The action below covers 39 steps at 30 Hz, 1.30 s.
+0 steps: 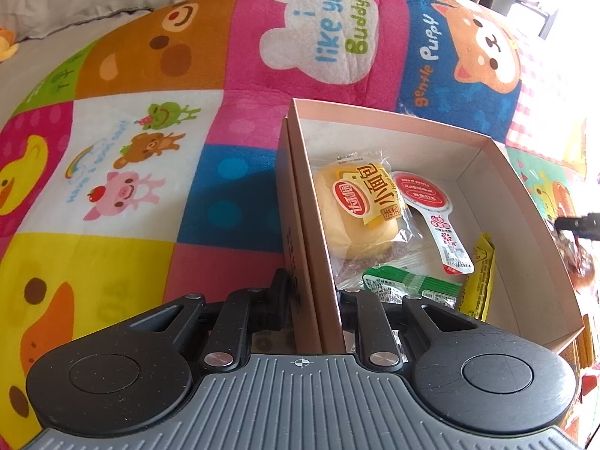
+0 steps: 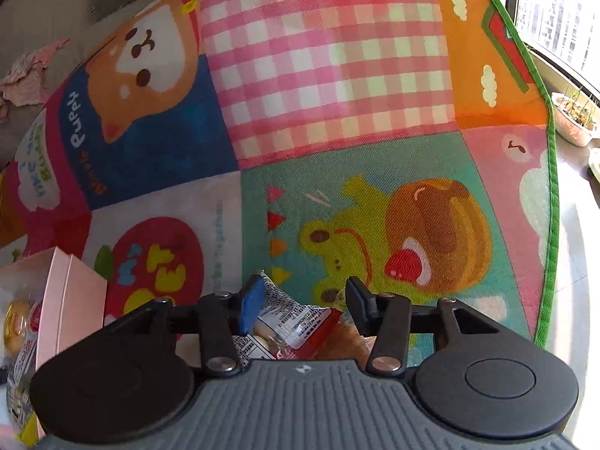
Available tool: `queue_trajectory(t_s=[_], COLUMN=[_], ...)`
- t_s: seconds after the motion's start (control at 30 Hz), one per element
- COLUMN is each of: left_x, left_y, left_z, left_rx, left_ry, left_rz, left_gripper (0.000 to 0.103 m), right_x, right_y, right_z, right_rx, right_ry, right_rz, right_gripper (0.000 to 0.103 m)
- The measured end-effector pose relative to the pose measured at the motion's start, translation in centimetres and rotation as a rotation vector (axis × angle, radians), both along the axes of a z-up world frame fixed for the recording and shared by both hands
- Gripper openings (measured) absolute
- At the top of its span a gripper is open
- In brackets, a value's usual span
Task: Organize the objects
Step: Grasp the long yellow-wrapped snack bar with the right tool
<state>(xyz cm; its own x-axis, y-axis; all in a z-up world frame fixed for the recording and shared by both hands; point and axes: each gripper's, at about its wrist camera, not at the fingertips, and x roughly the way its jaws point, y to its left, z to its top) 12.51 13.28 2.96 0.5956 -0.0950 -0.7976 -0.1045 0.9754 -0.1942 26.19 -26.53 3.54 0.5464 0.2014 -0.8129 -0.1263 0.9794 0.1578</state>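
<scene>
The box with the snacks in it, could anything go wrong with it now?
Maybe. The left gripper pinches only one thin wall of the box, so the cardboard might bend or the box might tip on the soft mat. The bread bun, the red-and-white sachet and the yellow packet lie loose and could slide. The right gripper has a crinkly snack packet between its fingers; it might slip out.

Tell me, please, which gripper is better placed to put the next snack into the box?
The right gripper: a snack packet already sits between its fingers, beside the pink box. The left gripper is clamped on the box's near wall, steadying it.
</scene>
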Motion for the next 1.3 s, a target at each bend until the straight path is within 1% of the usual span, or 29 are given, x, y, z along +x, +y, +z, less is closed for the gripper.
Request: queue_trajectory(t_s=[0.1,0.17,0.23,0.3,0.37,0.43,0.5,0.6,0.67,0.73,0.8,0.87,0.93,1.03,1.07,1.1,1.17,1.3], left_x=[-0.1,-0.1,-0.1,-0.1,-0.1,-0.1,-0.1,-0.2,-0.2,-0.2,-0.2,-0.3,-0.4,-0.3,-0.3,-0.3,-0.3,-0.3], left_y=[0.1,0.2,0.2,0.2,0.2,0.2,0.2,0.2,0.1,0.1,0.1,0.1,0.1,0.1,0.1,0.1,0.1,0.2], left_z=[0.0,0.0,0.0,0.0,0.0,0.0,0.0,-0.1,-0.1,0.0,0.0,0.0,0.0,-0.1,-0.1,-0.1,-0.1,-0.1], left_rx=[-0.011,-0.012,-0.013,-0.012,-0.011,-0.012,-0.014,-0.013,-0.013,-0.013,-0.011,-0.009,-0.011,-0.014,-0.013,-0.012,-0.013,-0.015], left_ry=[-0.005,-0.007,-0.007,-0.007,-0.007,-0.009,-0.010,-0.012,-0.010,-0.008,-0.006,-0.007,-0.010,-0.010,-0.010,-0.011,-0.010,-0.012], left_rz=[0.002,0.003,0.003,0.003,0.004,0.007,0.009,0.012,0.014,0.014,0.012,0.010,0.011,0.012,0.011,0.010,0.009,0.010], left_gripper=[0.020,0.020,0.020,0.020,0.020,0.020,0.020,0.020,0.020,0.020,0.020,0.020,0.020,0.020,0.020,0.020,0.020,0.021], right_x=[-4.3,-7.1,-9.3,-11.9,-14.3,-16.6,-18.7,-20.9,-22.4,-23.4,-23.9,-24.7,-25.6,-27.1,-27.7,-27.8,-27.6,-25.8], right_y=[-0.2,-0.4,-0.2,0.3,0.8,1.6,2.6,4.4,5.8,6.9,7.2,6.8,6.6,6.5,6.5,6.5,6.5,7.3], right_z=[0.1,0.5,0.8,1.7,2.7,3.6,4.0,3.0,1.4,0.0,-1.2,-1.2,-1.0,-0.9,-0.6,-0.4,0.0,0.2], right_rx=[0.017,0.006,-0.022,-0.081,-0.122,-0.137,-0.109,-0.054,-0.065,-0.122,-0.142,-0.107,-0.083,-0.091,-0.087,-0.081,-0.079,-0.112], right_ry=[0.018,0.006,-0.009,-0.060,-0.122,-0.178,-0.197,-0.171,-0.150,-0.151,-0.114,-0.098,-0.080,-0.071,-0.078,-0.086,-0.117,-0.166], right_rz=[0.049,0.073,0.101,0.115,0.129,0.154,0.194,0.244,0.269,0.274,0.257,0.240,0.248,0.270,0.271,0.268,0.255,0.213], right_gripper=[0.048,0.049,0.056,0.068,0.071,0.071,0.071,0.071,0.070,0.067,0.042,0.042,0.042,0.042,0.044,0.051,0.062,0.062])
